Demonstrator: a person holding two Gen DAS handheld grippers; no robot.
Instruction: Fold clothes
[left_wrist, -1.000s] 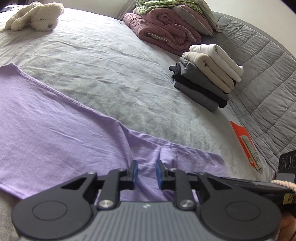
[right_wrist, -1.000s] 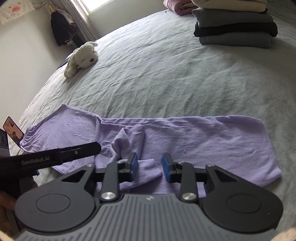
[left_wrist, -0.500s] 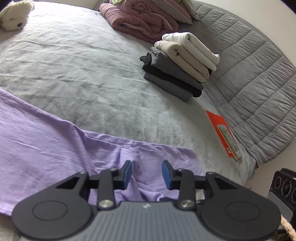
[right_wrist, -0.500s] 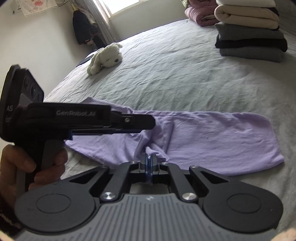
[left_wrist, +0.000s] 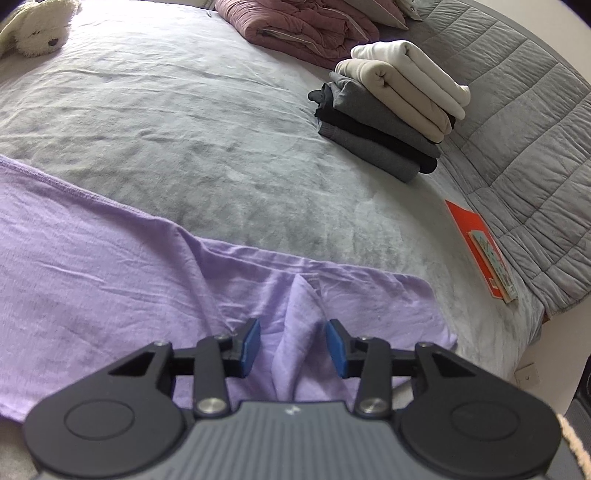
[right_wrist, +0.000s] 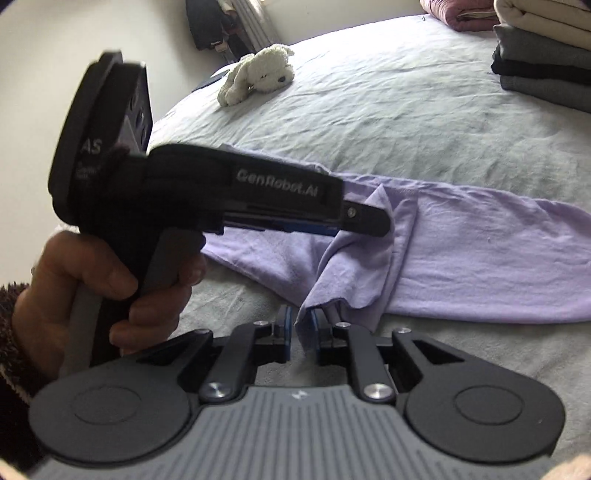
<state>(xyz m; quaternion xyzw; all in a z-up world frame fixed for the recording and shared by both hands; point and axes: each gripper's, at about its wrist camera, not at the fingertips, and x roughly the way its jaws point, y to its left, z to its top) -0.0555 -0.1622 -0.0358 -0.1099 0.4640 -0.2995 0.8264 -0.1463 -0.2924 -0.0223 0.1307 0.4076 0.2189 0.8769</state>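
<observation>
the lilac garment (left_wrist: 110, 280) lies spread along the near edge of the grey bed (left_wrist: 184, 122). the right gripper (right_wrist: 300, 334) has its blue pads pressed on a raised fold of the garment's near hem. the left gripper (left_wrist: 293, 347) is spread wide, a ridge of cloth between its pads but not touching them. beyond the garment's far edge the sheet is bare up to the stack of folded clothes (left_wrist: 388, 110) and the plush toy (left_wrist: 33, 26).

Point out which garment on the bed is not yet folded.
The purple garment, spread flat beside the right gripper that pinches its edge; the stacked clothes are folded.
</observation>
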